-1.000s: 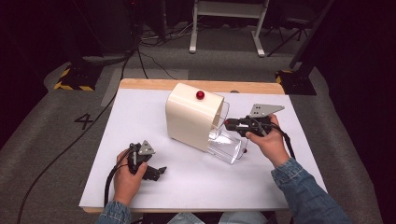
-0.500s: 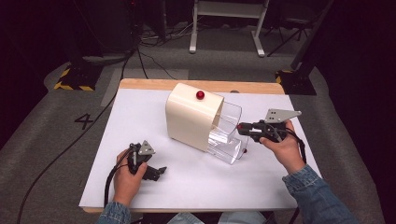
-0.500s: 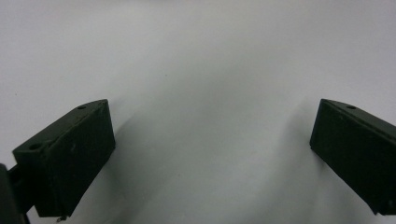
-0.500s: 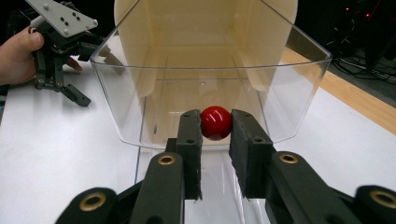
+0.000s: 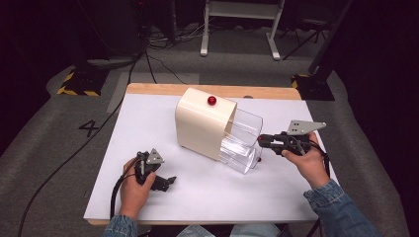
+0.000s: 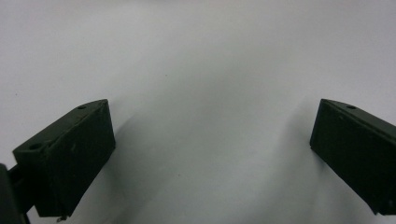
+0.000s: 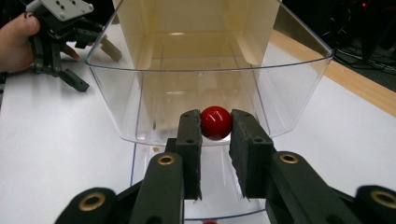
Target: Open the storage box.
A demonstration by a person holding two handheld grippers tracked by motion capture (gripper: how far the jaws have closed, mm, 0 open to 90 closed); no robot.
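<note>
Right gripper (image 7: 215, 133) clamps a red knob (image 7: 216, 122) on a clear drawer (image 7: 140, 93) of a cream cabinet (image 5: 200, 123), while left gripper (image 5: 168, 181) rests spread wide on the table (image 5: 148, 118).

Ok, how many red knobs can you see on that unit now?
3. Top knob on the cream housing; second knob clamped in the right gripper at the clear drawer; third knob low, beneath that drawer. Others may be hidden.

Lab or studio, dark room, grey carpet (image 5: 49, 163), floor cables (image 5: 148, 59), hazard-taped stand base (image 5: 79, 84), white-topped table (image 5: 148, 123)
</note>
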